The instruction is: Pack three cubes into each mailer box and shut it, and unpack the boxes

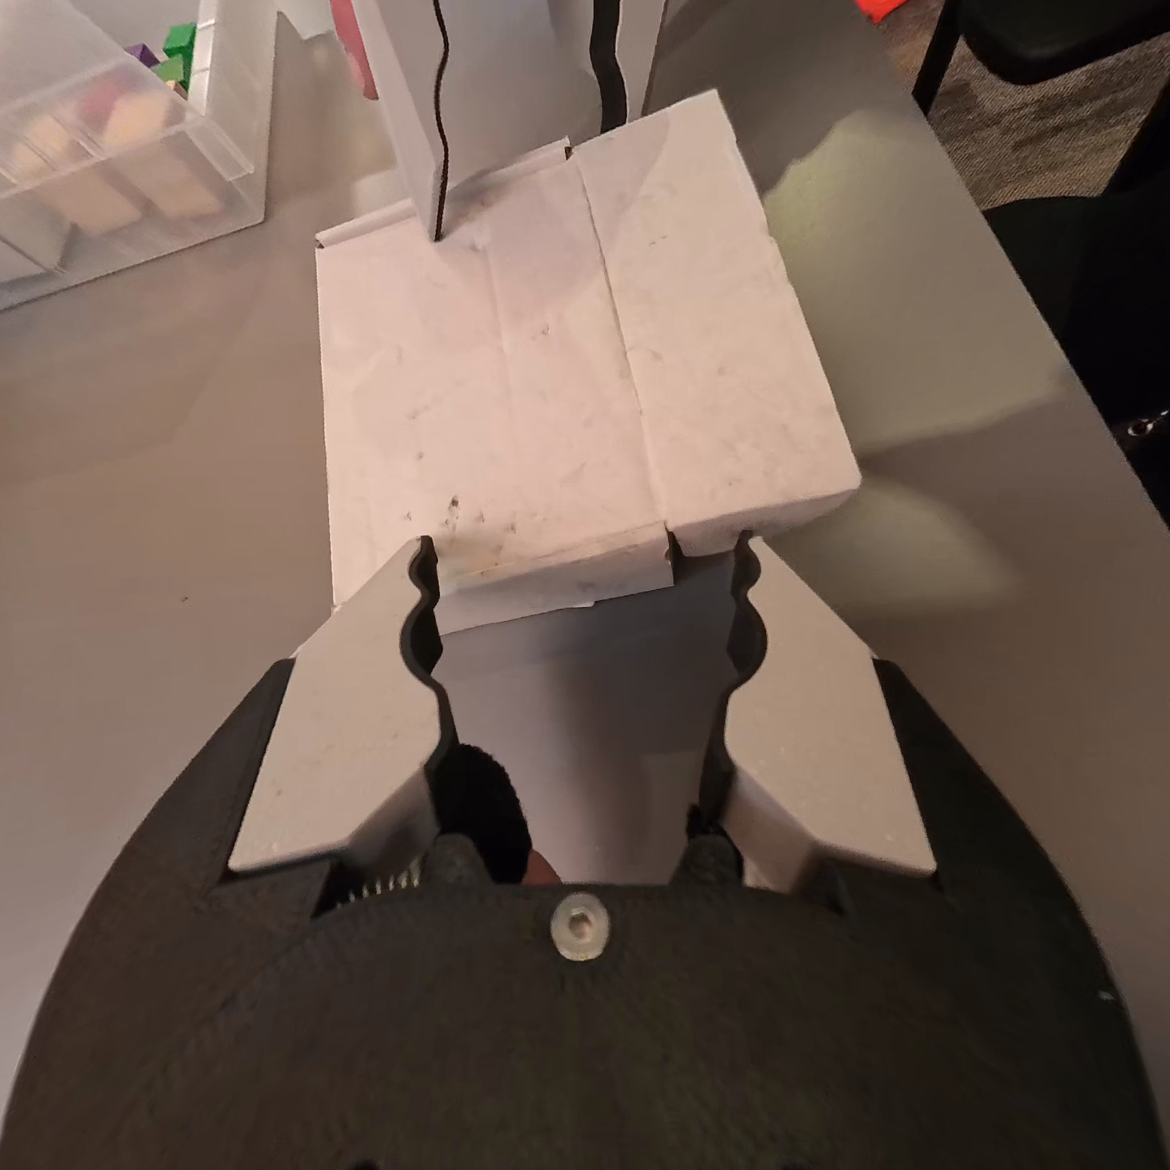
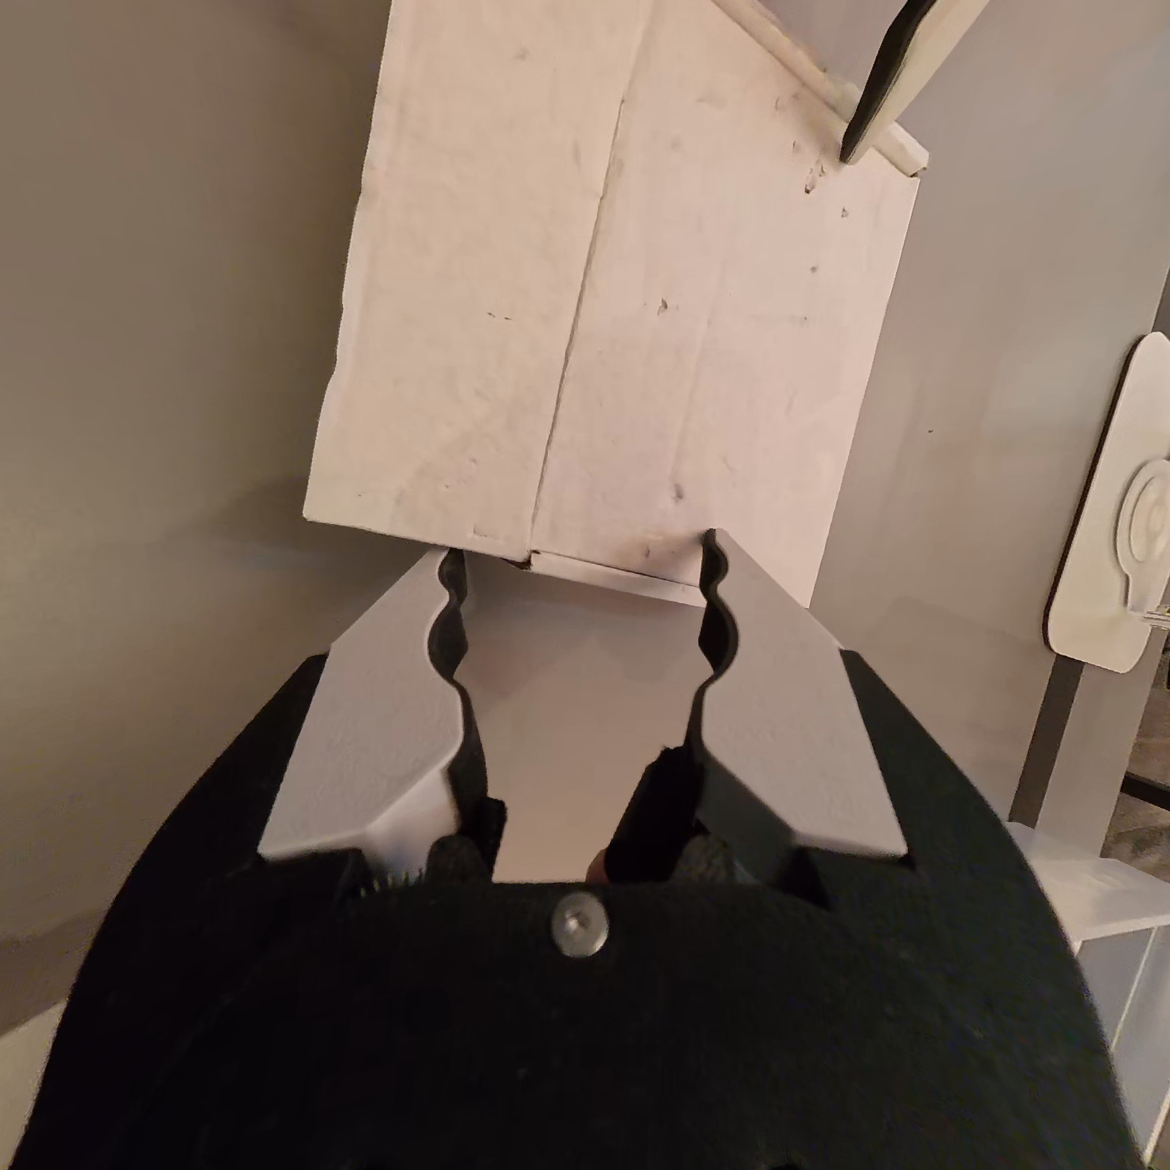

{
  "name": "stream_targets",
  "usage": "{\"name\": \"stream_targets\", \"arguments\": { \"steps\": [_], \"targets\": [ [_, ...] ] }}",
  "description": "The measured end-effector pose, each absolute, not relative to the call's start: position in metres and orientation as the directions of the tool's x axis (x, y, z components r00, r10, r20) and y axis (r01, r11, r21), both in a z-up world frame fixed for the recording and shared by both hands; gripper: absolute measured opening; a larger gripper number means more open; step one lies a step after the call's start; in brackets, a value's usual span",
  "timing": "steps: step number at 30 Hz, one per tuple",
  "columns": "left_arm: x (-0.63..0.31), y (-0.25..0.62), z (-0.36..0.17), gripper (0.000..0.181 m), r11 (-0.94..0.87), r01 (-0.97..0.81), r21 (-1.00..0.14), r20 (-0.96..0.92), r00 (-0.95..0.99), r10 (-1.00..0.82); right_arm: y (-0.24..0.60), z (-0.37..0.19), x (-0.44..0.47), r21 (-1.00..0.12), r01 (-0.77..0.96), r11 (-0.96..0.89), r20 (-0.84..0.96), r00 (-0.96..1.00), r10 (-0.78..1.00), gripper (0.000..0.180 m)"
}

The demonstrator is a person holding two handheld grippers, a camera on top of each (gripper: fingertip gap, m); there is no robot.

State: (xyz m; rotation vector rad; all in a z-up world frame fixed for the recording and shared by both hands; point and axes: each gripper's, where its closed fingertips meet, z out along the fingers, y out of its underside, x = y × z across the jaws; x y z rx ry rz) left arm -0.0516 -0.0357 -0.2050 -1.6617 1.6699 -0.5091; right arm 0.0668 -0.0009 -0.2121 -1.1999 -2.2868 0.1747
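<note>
On the grey table point(image 1: 158, 443), the white mailer box point(image 1: 506, 392) is lying flat with its lid panels down, one long panel riding slightly higher along the far-right side. We are bracketing it from opposite ends, presumably to steady it while working the flaps. We are holding the left hand-held gripper point(image 1: 585, 551) released at the near edge and the right hand-held gripper point(image 2: 582, 563) likewise released, grasping nothing. A clear bin point(image 1: 114, 158) holding coloured cubes point(image 1: 180, 44) is standing nearby.
</note>
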Motion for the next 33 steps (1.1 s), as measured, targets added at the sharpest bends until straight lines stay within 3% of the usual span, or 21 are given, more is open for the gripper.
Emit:
{"name": "stream_targets", "arguments": {
  "steps": [9, 14, 26, 33],
  "targets": [
    [-0.049, -0.037, -0.211, 0.096, 0.155, -0.729, -0.667, -0.288, 0.060, -0.956, 0.000, -0.213, 0.066, -0.336, 0.730, 0.595, 0.435, -0.440, 0.785, 0.072],
    [-0.049, -0.043, -0.209, 0.103, 0.131, -0.719, -0.683, -0.219, 0.030, -0.975, 0.000, -0.213, 0.066, -0.333, 0.728, 0.599, 0.436, -0.445, 0.783, 0.072],
    [-0.051, -0.040, -0.200, 0.090, 0.077, -0.691, -0.719, -0.107, 0.002, -0.994, -0.001, -0.206, 0.068, -0.394, 0.713, 0.581, 0.276, -0.511, 0.814, 0.068],
    [-0.045, -0.041, -0.203, 0.092, 0.117, -0.724, -0.680, -0.166, -0.004, -0.986, 0.000, -0.206, 0.068, -0.316, 0.737, 0.598, 0.296, -0.522, 0.800, 0.064]
  ]
}}
